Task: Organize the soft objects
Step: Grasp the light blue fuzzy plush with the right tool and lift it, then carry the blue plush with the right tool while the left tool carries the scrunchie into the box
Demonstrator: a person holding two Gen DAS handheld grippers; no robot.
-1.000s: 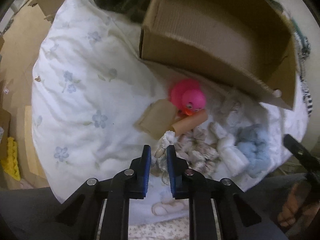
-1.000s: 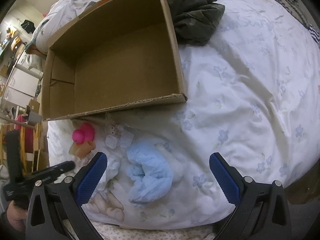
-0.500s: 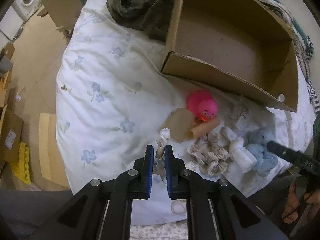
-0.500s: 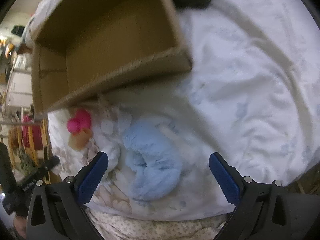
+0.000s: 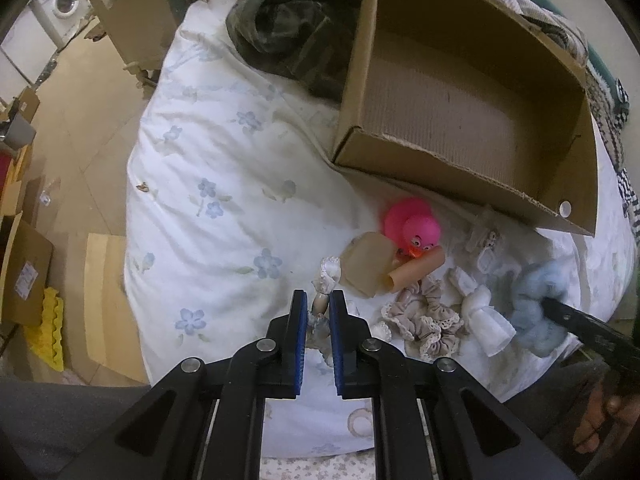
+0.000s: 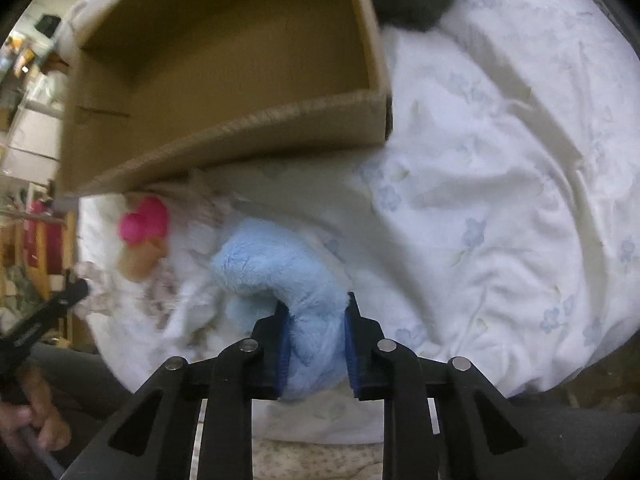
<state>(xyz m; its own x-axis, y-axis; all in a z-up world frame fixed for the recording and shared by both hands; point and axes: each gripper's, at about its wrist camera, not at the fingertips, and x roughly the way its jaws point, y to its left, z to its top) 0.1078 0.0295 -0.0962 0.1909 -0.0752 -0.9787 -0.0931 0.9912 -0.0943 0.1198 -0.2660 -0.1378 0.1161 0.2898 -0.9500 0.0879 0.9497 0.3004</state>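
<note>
My left gripper (image 5: 319,305) is shut on a small white and tan soft toy (image 5: 325,285) and holds it above the flowered bed cover (image 5: 208,168). My right gripper (image 6: 314,312) is shut on a fluffy light-blue plush (image 6: 276,268), which also shows in the left wrist view (image 5: 538,300). An open, empty cardboard box (image 5: 460,92) stands behind them; it also shows in the right wrist view (image 6: 224,60). A pink rubber duck (image 5: 412,226), a tan tube (image 5: 418,270), a lacy beige scrunchie (image 5: 424,316) and a rolled white cloth (image 5: 486,312) lie before the box.
A dark camouflage garment (image 5: 296,28) lies on the bed left of the box. The bed edge drops to a wooden floor (image 5: 80,120) with cardboard boxes (image 5: 24,276) on the left. A tan cardboard piece (image 5: 368,264) lies by the duck.
My left gripper has lifted and drawn back with the small toy. My right gripper has come down and closed on the blue plush.
</note>
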